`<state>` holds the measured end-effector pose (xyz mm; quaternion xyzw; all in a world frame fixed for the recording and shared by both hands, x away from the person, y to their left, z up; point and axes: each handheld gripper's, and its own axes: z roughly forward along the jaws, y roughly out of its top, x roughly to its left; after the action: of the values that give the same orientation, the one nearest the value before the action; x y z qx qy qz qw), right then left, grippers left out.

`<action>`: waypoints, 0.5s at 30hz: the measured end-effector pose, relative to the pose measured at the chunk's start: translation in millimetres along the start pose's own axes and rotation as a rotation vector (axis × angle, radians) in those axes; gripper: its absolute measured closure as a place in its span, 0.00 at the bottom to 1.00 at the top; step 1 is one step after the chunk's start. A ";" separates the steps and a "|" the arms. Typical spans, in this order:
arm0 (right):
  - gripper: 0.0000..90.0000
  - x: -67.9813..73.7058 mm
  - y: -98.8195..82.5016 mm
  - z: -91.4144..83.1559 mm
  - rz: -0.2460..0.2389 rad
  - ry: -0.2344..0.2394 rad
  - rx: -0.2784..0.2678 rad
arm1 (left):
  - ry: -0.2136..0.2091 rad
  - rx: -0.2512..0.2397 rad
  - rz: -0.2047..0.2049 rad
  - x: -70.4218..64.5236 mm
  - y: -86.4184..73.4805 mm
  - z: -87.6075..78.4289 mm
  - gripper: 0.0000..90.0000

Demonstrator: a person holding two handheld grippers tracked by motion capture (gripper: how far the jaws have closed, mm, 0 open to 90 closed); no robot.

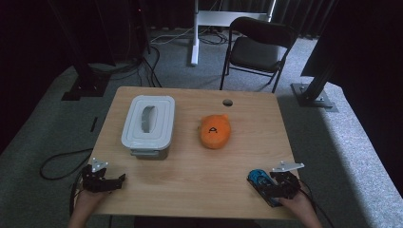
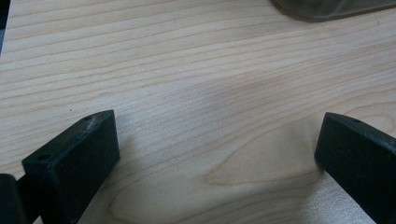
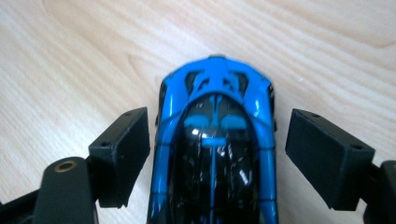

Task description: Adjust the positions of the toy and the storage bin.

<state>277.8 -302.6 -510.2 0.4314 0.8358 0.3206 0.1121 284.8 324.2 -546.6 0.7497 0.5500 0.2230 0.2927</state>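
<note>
**Spotter:** Nearest to you, at the near left corner of the pale wooden table [image 1: 190,175], your left gripper [image 1: 118,181] is resting with its jaws spread wide over bare wood, gripping nothing. You are keeping it parked there, I'd judge, so it stays clear of the work.

**Operator:** And the box?

**Spotter:** Farther back on the left, the grey rectangular plastic box [image 1: 148,124] is sitting with its lid on and its handle lying flat, so I cannot tell what it is holding. Right of it, the orange round plush toy with a black letter A [image 1: 215,131] is lying in the open, in no container.

**Operator:** My right side?

**Spotter:** Your right gripper [image 3: 217,154] is straddling the glossy blue and black toy car [image 3: 215,140] at the near right edge. Its jaws are standing open on either side, not pressing the car, which is sitting between them on the table.
</note>
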 end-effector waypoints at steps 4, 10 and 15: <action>0.24 -4.7 5.7 -2.7 0.021 -0.003 -0.036 | 0.000 0.000 0.000 0.0 0.0 0.0 0.00; 0.23 -14.0 14.6 -2.2 0.061 0.011 -0.064 | 0.000 0.000 0.000 0.0 0.0 0.0 0.00; 0.22 -20.8 23.5 0.5 0.083 0.019 -0.078 | 0.000 0.000 0.000 0.0 0.0 0.0 0.00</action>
<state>305.8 -308.9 -497.6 0.4578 0.8052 0.3614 0.1073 284.8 324.2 -546.6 0.7497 0.5500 0.2230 0.2928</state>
